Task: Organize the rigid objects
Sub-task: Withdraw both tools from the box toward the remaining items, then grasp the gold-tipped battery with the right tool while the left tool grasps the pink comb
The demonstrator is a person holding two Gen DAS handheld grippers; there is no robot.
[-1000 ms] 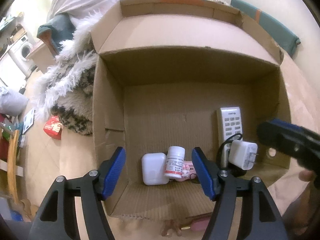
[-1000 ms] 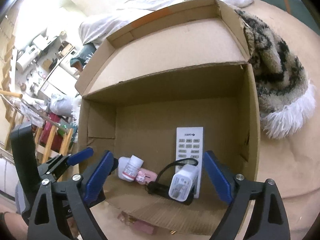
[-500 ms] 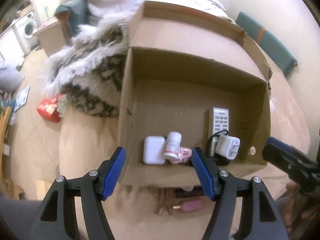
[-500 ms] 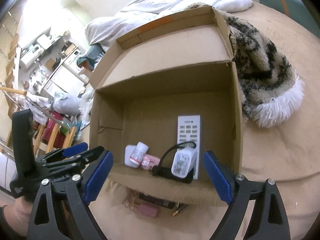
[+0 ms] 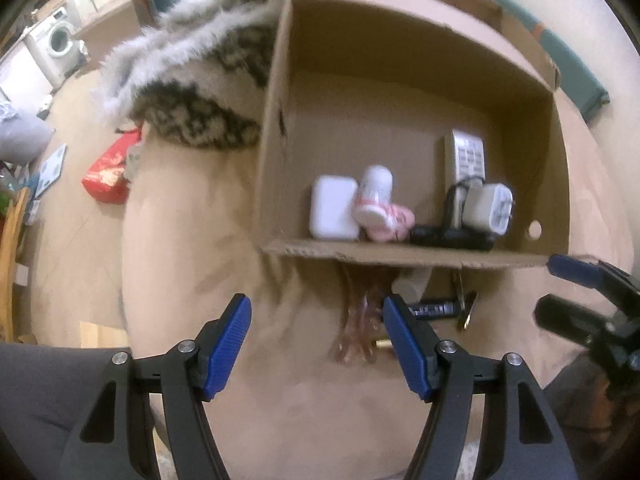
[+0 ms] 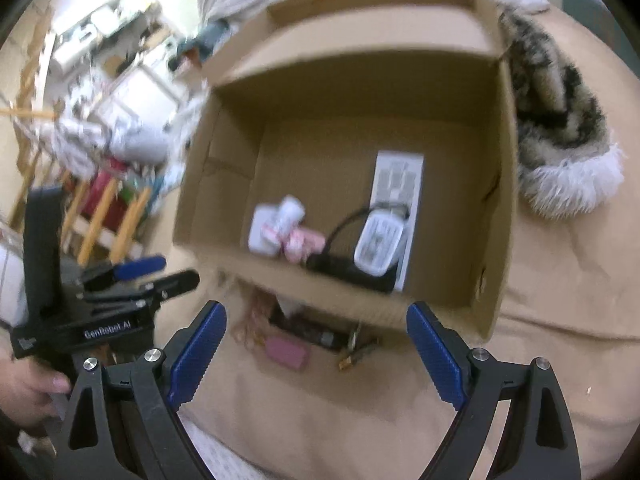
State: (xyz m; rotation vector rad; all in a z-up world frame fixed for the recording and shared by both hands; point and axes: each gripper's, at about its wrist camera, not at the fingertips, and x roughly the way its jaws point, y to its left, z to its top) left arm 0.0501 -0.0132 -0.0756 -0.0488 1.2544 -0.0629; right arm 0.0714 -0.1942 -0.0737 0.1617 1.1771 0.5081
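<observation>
An open cardboard box [image 5: 280, 120] [image 6: 500, 200] on a beige bed cover holds a white case [image 5: 334, 206], a white pill bottle [image 5: 374, 194], a pink item [image 5: 394, 222], a white remote [image 5: 466, 156] [image 6: 398, 184] and a white charger [image 5: 488, 208] [image 6: 378, 244] with a black cable. In front of the box lie a pink hair clip [image 5: 356, 332], a black battery [image 5: 434, 308], a pink eraser-like block [image 6: 286, 350] and a small brass piece [image 6: 352, 354]. My left gripper [image 5: 316, 342] hangs open above the cover near the clip. My right gripper [image 6: 316, 354] is open over those loose items, nothing between its fingers.
A furry leopard-print blanket [image 5: 192, 92] [image 6: 560, 128] lies beside the box. A red packet [image 5: 110, 172] sits on the floor at left, with a washing machine [image 5: 60, 40] beyond. A person's hand [image 6: 24, 392] holds the left gripper's handle. A green cushion [image 5: 576, 68] lies behind the box.
Both grippers have pulled back from inside the box to the cover in front of it. Loose items before the box have come into view. Both stay open and empty.
</observation>
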